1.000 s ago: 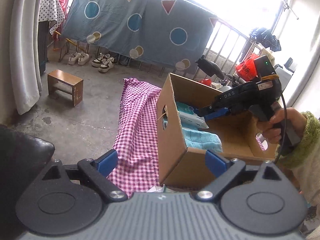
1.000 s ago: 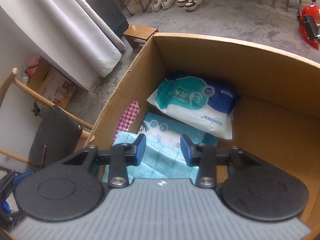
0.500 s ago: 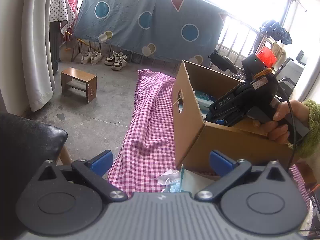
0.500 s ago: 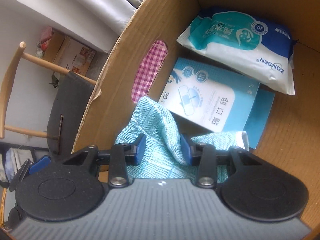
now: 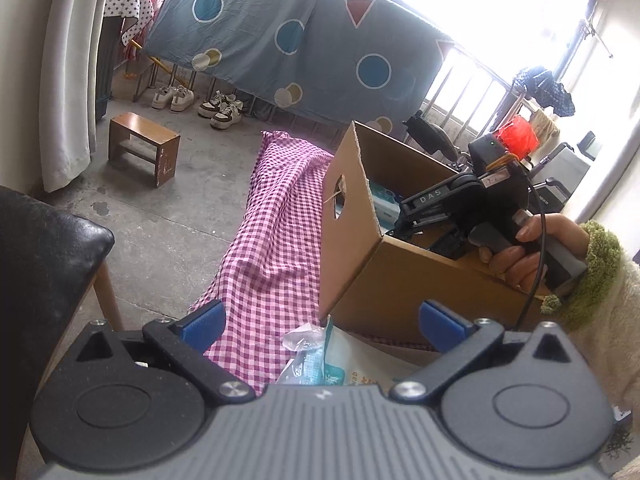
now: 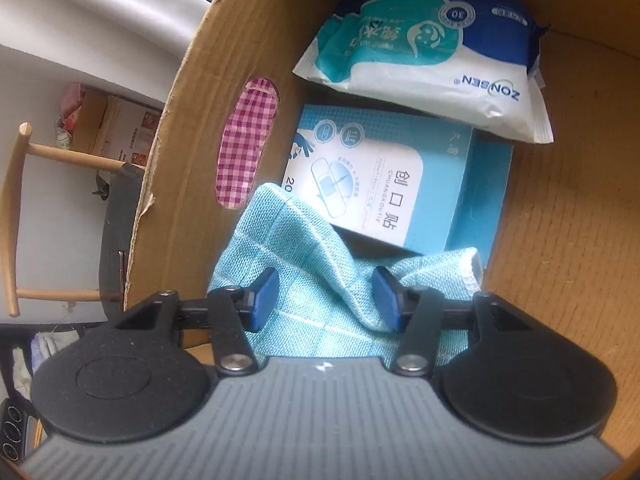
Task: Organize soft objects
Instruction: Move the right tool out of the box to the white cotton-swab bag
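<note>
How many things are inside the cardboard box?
3: a wipes pack at the far end, a plaster box in the middle, a blue cloth nearest. More may hide underneath.

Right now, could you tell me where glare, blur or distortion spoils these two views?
Left wrist view: the window is blown out white, and fisheye bending curves the curtain at the edge. Right wrist view: evenly lit and sharp inside the cardboard box, with the wipes pack print readable.

The left gripper (image 5: pixel 322 322) stood with its 2 jaws spread wide. The right gripper (image 6: pixel 326 294), gripped by a hand (image 5: pixel 528 246) in a fuzzy sleeve, pointed steeply downward, its jaws having just been opening.
</note>
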A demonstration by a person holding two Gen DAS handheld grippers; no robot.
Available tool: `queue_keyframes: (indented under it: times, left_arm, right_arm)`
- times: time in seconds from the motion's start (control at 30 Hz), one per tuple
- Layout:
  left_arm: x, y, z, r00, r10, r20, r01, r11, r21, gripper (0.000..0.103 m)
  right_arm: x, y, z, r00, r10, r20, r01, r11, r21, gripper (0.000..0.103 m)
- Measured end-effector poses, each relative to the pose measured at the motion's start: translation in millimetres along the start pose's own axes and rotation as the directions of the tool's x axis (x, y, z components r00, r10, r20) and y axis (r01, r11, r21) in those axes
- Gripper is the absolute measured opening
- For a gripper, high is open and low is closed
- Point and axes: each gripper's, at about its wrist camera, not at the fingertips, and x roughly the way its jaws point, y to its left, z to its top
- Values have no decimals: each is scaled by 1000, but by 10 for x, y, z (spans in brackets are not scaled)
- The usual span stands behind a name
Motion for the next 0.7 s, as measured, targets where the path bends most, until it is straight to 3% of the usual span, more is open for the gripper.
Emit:
queue_keyframes:
  times: [0.1,0.23,0.4,0.47,0.53,0.6,0.7]
  left_arm:
    - [-25,29,-17,1000,-7,3,7,999,-42,103]
    - [-75,57,-54,1000,-10,-3,9,997,-71,103]
    - [-93,85,-105,999,2,-35,-5,995,-104,103]
    - [-92,65,-126,999,5,-52,-10,995,-95,103]
    - [-83,35,-159,998,0,-63,-5,997,-74,103]
    - [-64,-33,-208,997,-17,-80,14,999,-34,101]
    - [2,-127,-276,993,-45,-113,47,999,16,92]
  right_arm:
    - [-139,-65,-8,998,51,46,-53,998,43,56]
    - [-621,-42,-176,974,71,213,-74,997,6,67]
    - [-1358,-43,-737,903,165,396,-160,986,-48,73]
    - [-1575,-69,-1068,867,241,436,-235,970,-70,73]
    - [-1682,-109,-1375,845,297,444,-292,953,-80,73]
    - [-1651,-106,-1673,843,323,430,-318,944,-84,73]
    - [-1371,-47,-2018,879,310,363,-306,949,-71,72]
